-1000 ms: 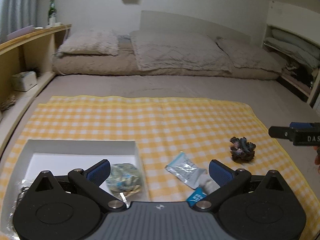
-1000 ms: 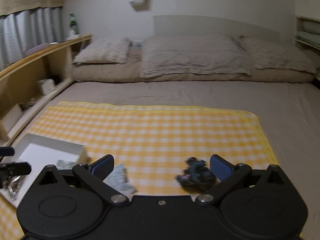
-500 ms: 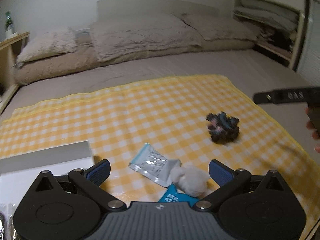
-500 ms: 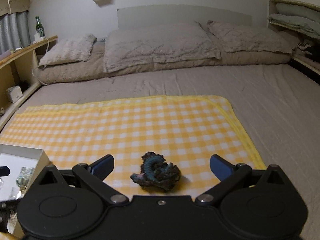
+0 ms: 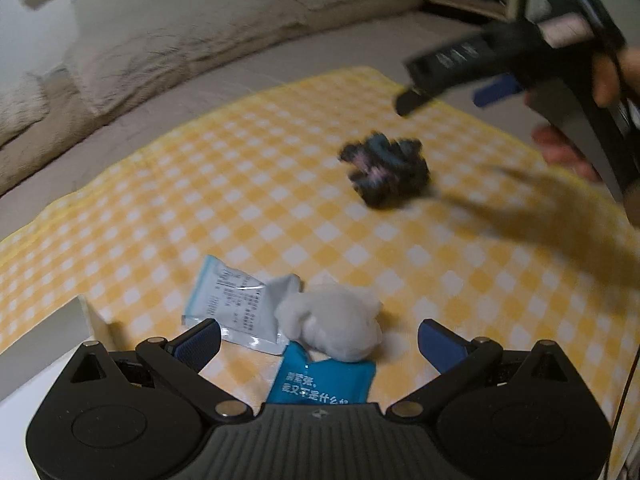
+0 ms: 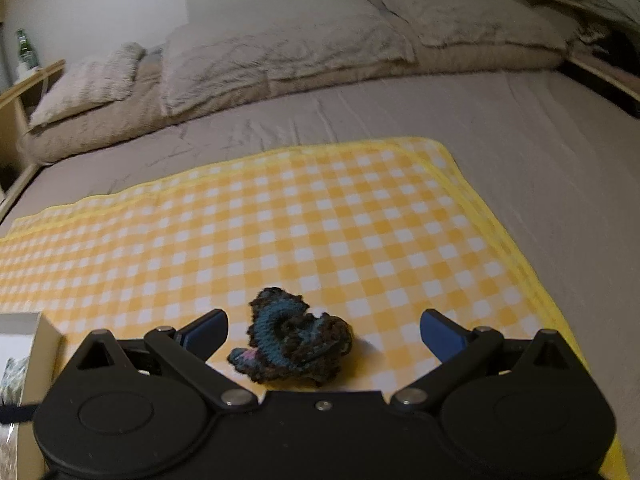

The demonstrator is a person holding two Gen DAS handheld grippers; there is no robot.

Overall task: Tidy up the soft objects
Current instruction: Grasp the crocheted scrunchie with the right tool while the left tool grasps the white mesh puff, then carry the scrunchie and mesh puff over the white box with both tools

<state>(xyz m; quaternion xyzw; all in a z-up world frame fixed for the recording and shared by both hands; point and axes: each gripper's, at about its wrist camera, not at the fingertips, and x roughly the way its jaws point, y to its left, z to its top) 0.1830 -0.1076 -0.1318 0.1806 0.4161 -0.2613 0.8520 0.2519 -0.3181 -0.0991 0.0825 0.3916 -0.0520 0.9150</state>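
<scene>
Between the right tongs [image 6: 322,330] (spread wide), a dark crocheted scrunchie [image 6: 294,342]

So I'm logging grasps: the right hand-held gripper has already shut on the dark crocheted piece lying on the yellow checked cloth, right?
Not shut. In the right wrist view the right hand-held gripper is open, its fingers wide apart on either side of the dark crocheted piece, neither touching it. The piece does lie on the yellow checked cloth.

Bare checked cloth [image 6: 320,232] all around the crocheted scrunchie [image 6: 292,344] (white box [image 6: 44,336] far left).
</scene>
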